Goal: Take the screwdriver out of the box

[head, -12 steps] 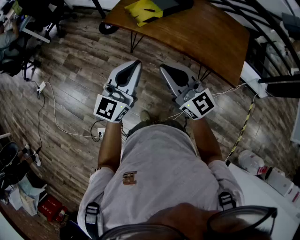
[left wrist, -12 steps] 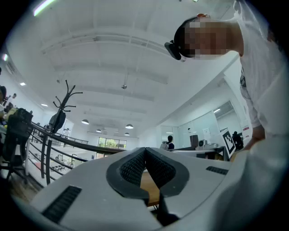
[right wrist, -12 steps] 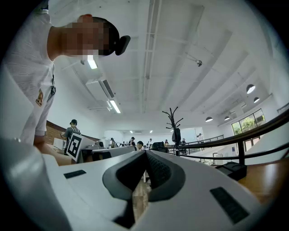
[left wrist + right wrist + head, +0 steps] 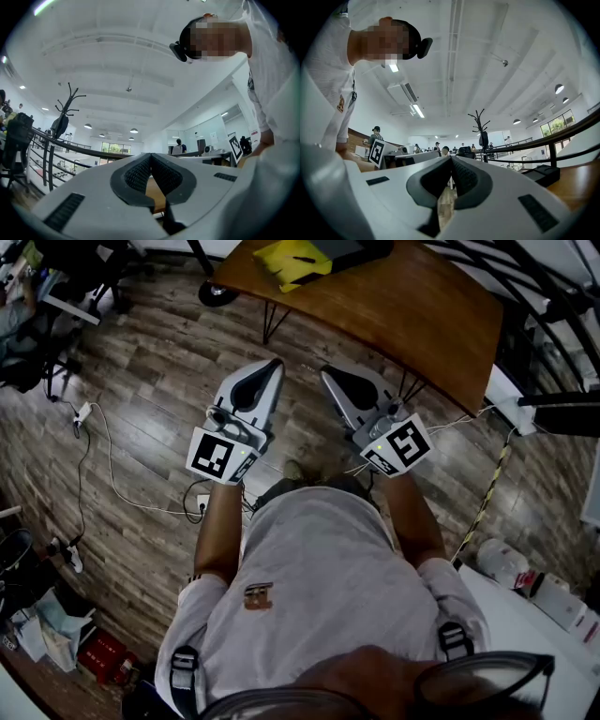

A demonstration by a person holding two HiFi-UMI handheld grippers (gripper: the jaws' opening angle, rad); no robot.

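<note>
While I held the left gripper (image 4: 275,365) and right gripper (image 4: 326,373), jaws pressed together on nothing, a table (image 4: 412,315) stood just ahead, a cable (image 4: 112,486) trailing left.

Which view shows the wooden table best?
The head view: it shows most of the table from above, with its legs. The right gripper view shows only a strip of wood at its right edge, likely the top; the left gripper view, just a brown sliver.
</note>
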